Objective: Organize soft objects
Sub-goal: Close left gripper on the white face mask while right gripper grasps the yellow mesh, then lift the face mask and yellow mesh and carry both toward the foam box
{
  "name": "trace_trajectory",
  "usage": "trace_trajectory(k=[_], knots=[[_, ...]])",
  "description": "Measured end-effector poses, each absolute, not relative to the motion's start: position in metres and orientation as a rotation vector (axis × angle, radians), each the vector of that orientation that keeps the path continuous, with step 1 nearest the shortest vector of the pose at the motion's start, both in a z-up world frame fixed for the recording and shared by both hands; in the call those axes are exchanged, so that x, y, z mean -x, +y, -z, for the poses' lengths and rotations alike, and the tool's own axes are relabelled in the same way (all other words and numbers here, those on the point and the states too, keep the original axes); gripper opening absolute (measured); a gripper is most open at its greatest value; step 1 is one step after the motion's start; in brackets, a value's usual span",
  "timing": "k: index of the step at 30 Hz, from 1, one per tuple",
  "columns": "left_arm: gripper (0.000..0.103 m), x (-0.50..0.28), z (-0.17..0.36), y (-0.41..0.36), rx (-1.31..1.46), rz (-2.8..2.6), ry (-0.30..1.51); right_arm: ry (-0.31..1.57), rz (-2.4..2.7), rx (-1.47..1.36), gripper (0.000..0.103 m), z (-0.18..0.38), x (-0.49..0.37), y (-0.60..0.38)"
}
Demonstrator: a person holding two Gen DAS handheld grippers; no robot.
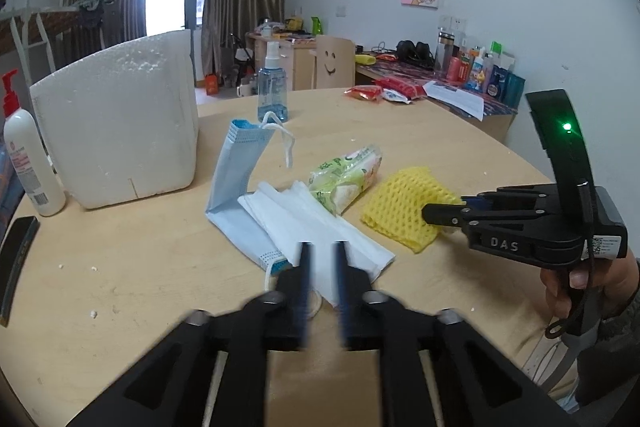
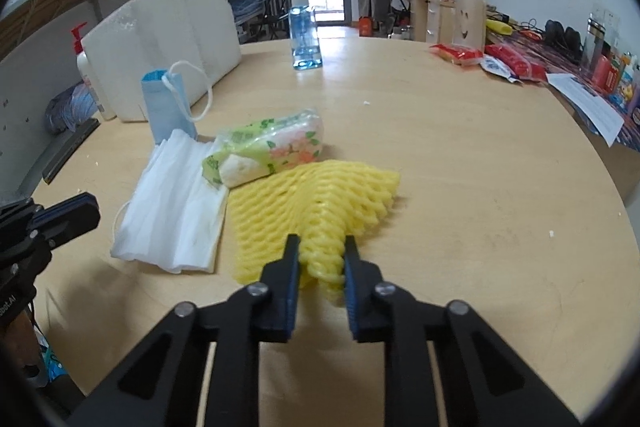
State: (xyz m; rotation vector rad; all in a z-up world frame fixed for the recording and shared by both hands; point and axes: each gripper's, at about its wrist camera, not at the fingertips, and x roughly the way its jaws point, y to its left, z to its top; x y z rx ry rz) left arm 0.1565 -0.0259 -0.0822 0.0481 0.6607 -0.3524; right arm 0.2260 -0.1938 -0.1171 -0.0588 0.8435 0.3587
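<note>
— Yellow foam netting (image 2: 316,203) is pinched at its near corner between the right gripper (image 2: 320,259) pads, probably so it can be lifted off the table (image 2: 460,155).

— And the left gripper (image 1: 322,259)?

— Parted, empty, over the white mask (image 1: 316,227), which lies flat beside the tissue pack (image 1: 346,177) and the upstanding blue mask (image 1: 236,171).

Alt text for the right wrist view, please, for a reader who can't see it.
The right gripper pinches the near edge of a yellow foam fruit net on a round wooden table. Behind the net lie a tissue pack, a white face mask and a blue face mask.
</note>
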Motion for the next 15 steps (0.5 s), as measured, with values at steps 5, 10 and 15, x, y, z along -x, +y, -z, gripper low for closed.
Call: trace_trajectory(k=[5,10,15], knots=[[0.068,-0.157,0.081,-0.028,-0.036,0.330,0.641,0.812,-0.334,0.021,0.022,0.109,-0.220,-0.209],[0.068,-0.169,0.088,-0.040,-0.054,0.309,0.678,0.804,-0.308,0.001,0.022,0.111,-0.215,-0.224],[0.068,-0.177,0.092,-0.046,-0.067,0.273,0.705,0.812,-0.290,-0.036,0.022,0.118,-0.208,-0.238]])
